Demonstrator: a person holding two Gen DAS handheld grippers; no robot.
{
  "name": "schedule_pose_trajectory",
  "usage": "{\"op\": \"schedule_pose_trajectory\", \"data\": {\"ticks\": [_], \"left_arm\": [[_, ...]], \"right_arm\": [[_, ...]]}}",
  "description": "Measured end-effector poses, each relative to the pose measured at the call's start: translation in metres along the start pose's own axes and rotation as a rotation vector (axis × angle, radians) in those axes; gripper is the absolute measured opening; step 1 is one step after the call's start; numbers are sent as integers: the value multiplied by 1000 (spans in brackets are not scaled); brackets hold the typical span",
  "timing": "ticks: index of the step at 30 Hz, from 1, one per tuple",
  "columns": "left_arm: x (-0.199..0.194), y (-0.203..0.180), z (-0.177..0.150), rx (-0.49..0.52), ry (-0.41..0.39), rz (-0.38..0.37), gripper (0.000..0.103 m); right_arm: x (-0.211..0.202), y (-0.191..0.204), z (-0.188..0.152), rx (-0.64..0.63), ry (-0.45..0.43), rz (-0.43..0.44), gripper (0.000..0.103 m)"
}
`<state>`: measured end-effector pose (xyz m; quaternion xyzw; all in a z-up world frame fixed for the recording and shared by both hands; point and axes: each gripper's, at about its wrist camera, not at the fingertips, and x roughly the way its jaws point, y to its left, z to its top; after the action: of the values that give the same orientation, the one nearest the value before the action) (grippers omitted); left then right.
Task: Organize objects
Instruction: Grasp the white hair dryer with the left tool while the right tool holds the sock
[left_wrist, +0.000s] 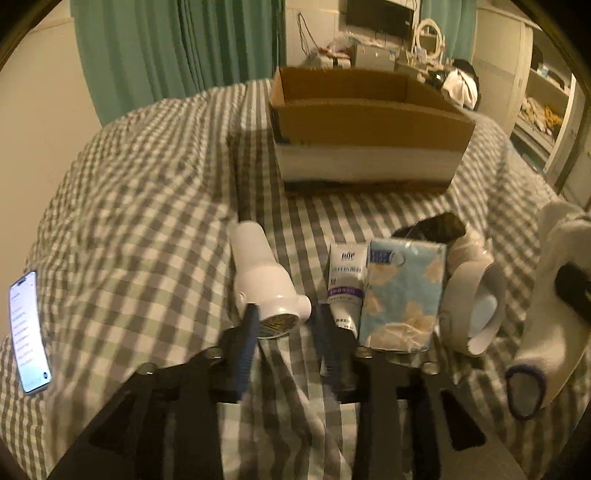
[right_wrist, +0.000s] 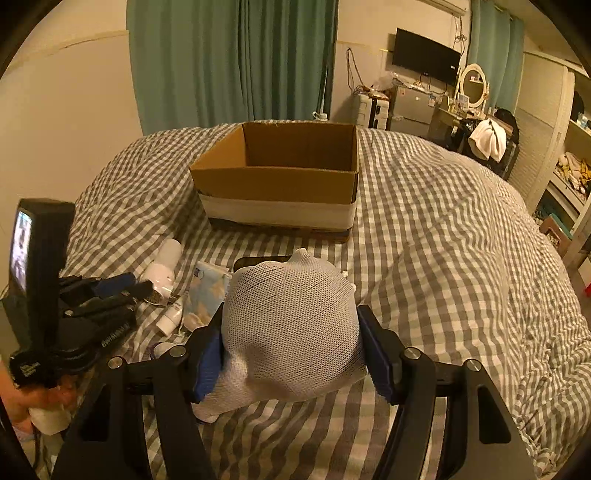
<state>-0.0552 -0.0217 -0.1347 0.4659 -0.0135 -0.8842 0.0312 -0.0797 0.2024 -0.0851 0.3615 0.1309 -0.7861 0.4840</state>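
Note:
An open cardboard box (left_wrist: 369, 122) stands on the checked bed; it also shows in the right wrist view (right_wrist: 280, 181). My left gripper (left_wrist: 288, 321) is open, its fingers on either side of the near end of a white bottle (left_wrist: 264, 280) lying on the bed. Beside the bottle lie a white tube (left_wrist: 345, 280), a blue floral tissue pack (left_wrist: 402, 295) and a roll of white tape (left_wrist: 472, 302). My right gripper (right_wrist: 291, 332) is shut on a white mesh-covered bundle (right_wrist: 291, 325) and holds it above the bed, in front of the box.
A lit phone (left_wrist: 27, 332) lies at the bed's left edge. A dark flat object (left_wrist: 432, 225) lies behind the tissue pack. A dark hair tie (left_wrist: 524, 391) lies at the right. Green curtains, a desk and shelves stand beyond the bed.

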Motion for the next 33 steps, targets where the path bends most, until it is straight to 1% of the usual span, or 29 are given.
{"op": "schedule_pose_trajectory", "data": {"ticks": [2,4,7,11,14,16,18,22,28,29,30,31,32,33], "left_arm": [[13,1,1,-14,27,25,50],[25,7,3,-42,53,43,51],[37,13,7,-77,83,6,51],[51,3,11,-32,98,33,51],[54,3,11,-34,100,31,49],[52,5,12,-47,93,20,48],[47,6,11,-57,82,7,43],[29,5,6,-70,57,1,43],[-15,7,1,-82,-25,-12,41],[-26,6,2,-82,-43,-20,40],[-33,5,3,-80,-58,-23,10],[-39,5,6,-75,-67,-27,4],[-46,5,7,-71,-73,-35,4],[-49,4,9,-60,-70,-22,4]], "right_arm": [[7,-4,0,11,11,7,66],[12,-8,1,22,20,19,66],[20,-14,2,38,32,46,66],[29,-18,2,55,46,78,66],[34,-20,1,61,56,99,66],[36,-20,0,63,62,103,66],[34,-21,-1,66,61,103,66],[25,-18,-1,56,38,89,66],[5,-11,1,30,0,56,66],[2,-11,1,28,-6,54,66],[-3,-10,2,27,-17,50,66],[-6,-10,2,26,-22,48,66],[-12,-9,3,24,-33,41,66],[-16,-9,4,24,-40,38,66]]}}
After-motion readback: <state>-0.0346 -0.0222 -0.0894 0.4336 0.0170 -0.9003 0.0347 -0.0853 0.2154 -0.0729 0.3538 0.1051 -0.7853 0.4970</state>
